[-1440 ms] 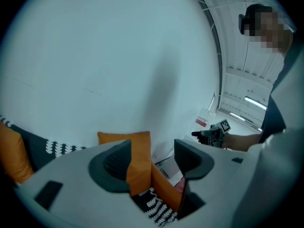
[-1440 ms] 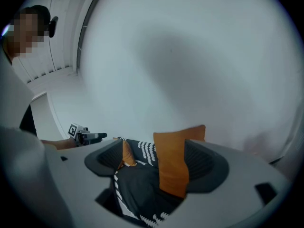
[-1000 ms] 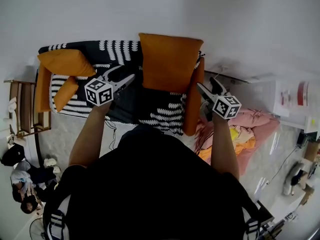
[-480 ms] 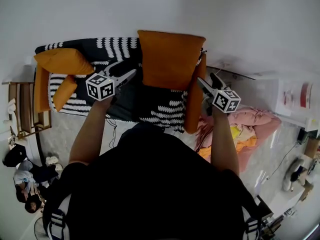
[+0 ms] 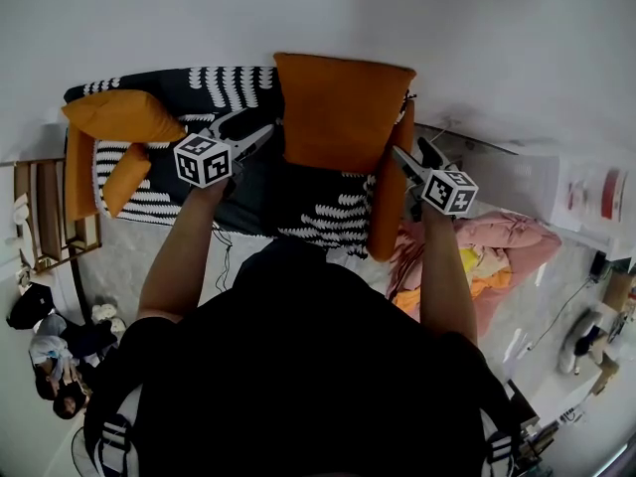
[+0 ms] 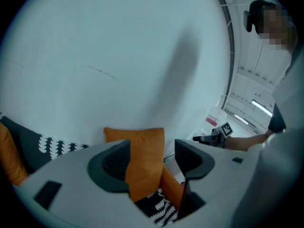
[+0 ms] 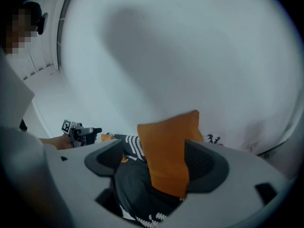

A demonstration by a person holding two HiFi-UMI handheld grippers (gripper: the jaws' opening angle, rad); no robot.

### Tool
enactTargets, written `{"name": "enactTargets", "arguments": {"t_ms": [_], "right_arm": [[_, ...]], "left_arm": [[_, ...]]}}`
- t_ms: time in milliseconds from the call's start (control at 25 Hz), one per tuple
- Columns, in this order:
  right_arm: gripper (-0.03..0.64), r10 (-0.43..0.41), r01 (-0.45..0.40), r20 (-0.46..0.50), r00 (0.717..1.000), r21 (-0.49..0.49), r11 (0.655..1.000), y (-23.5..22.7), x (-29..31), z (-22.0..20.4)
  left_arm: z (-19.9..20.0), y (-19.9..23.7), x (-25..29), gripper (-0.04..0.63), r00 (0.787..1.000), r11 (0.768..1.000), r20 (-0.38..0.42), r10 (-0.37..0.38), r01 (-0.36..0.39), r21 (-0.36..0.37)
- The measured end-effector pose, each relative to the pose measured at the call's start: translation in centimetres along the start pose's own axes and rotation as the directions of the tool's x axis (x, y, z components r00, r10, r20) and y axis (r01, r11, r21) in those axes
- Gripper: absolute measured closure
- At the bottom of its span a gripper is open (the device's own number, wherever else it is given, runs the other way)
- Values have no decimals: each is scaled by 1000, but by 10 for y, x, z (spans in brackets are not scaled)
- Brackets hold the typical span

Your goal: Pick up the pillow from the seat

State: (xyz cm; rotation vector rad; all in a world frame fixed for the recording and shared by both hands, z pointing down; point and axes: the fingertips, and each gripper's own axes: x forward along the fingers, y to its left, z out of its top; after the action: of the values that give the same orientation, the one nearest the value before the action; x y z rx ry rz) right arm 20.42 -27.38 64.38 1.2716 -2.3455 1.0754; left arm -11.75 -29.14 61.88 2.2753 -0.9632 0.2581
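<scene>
The step in hand is the approach, I think: the pillow (image 5: 343,112) is not yet taken, and both grippers are held out toward it from its two sides. The pillow is a big orange one and it stands upright at the back of the seat (image 5: 318,222), against the white wall (image 5: 477,38), close to the orange armrest (image 5: 386,217) at the seat's right end. The left gripper (image 5: 256,135) is near the left edge of the pillow, and its jaws stand apart with nothing pressed between them; in the left gripper view the pillow shows in the gap, but farther away. The right gripper (image 5: 409,157) is at the right edge, over the armrest, also with jaws apart and empty (the pillow again shows beyond the gap). The next move probably calls for bringing each gripper onto an edge of the pillow, closing on the soft cloth, then lifting with both together. The seat has a black cover with white patterns, and two more orange cushions (image 5: 124,115) lie at its left end. On the pale floor (image 5: 129,256) to the right lies a pile of pink cloth (image 5: 507,241).
</scene>
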Motion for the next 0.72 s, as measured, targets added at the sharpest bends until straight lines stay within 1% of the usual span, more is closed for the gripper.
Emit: {"name": "enactTargets", "arguments": {"t_ms": [160, 320, 480, 720], "right_arm": [[219, -11, 11, -17, 1000, 2, 1000, -7, 11, -4], [219, -13, 13, -14, 1000, 4, 1000, -8, 21, -4], [219, -39, 39, -23, 999, 3, 999, -17, 32, -7], [219, -75, 75, -37, 997, 12, 997, -33, 48, -9]], "left_arm": [[-2, 11, 9, 301, 1000, 1000, -2, 6, -6, -17], [-1, 21, 16, 299, 1000, 1000, -2, 10, -10, -27], [-2, 33, 26, 298, 1000, 999, 0, 19, -19, -38], [0, 52, 43, 298, 999, 997, 10, 35, -35, -72]]}}
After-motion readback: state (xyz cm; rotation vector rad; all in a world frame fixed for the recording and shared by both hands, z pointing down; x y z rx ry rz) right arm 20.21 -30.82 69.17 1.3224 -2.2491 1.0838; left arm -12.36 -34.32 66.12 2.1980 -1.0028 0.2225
